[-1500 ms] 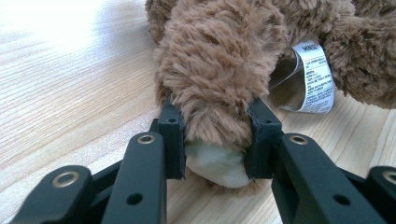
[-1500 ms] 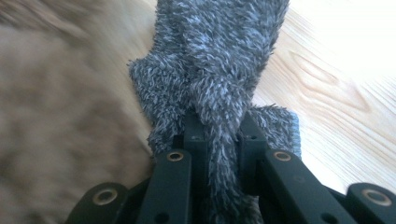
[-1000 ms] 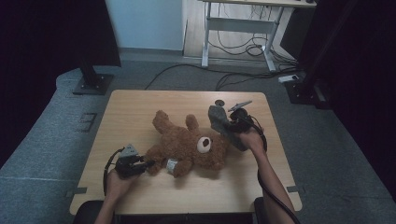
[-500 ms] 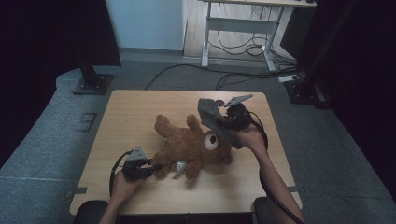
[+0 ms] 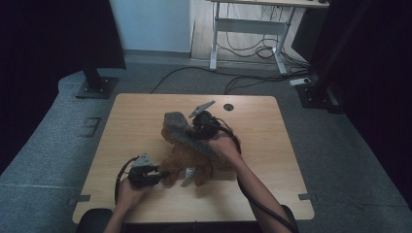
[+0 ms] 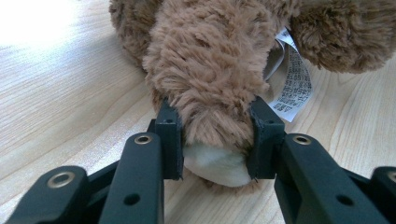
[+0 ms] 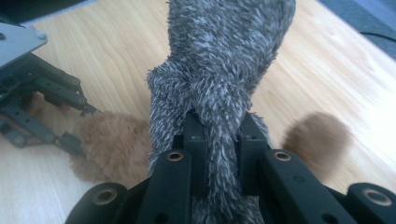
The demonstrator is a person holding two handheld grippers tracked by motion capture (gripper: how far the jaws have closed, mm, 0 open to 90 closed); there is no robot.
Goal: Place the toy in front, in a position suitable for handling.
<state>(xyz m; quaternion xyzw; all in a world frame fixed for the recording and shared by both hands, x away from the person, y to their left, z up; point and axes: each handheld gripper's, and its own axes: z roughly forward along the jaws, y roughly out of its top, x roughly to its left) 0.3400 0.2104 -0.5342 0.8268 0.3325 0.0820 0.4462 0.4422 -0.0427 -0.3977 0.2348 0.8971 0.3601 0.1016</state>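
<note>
Table (image 5: 145,116): pale wooden top seen from the high view; a small round hole (image 5: 228,106) sits near its far edge, at about 1 o'clock from the toy.

Teddy bear (image 5: 194,158): brown plush toy lying on the table just near of centre; in the left gripper view a limb with a pale sole (image 6: 217,163) points at the camera, resting on the wood; a rounded brown part lies blurred at 3 o'clock in the right gripper view.

Grey cloth (image 5: 187,133): fuzzy grey strip, stretched taut from 10 o'clock to 4 o'clock across the bear's far side; in the right gripper view it runs from the jaws straight up to 12 o'clock, bunched and twisted where it is gripped.

Right gripper (image 5: 206,127): held above the bear's far side, grey plate on top, cable trailing toward the forearm; jaws pinching the grey cloth, drawn close together around the bunched fabric.

Left gripper (image 5: 163,174): at the bear's 9 o'clock side, low on the table, in the person's hand; jaws pinching the bear's limb from both sides, the plush squeezed between the pads; it also appears at 9 o'clock in the right gripper view.

Label (image 6: 292,79): white printed tag sewn to the bear, hanging at 2 o'clock from the gripped limb; its end lies on the table.
</note>
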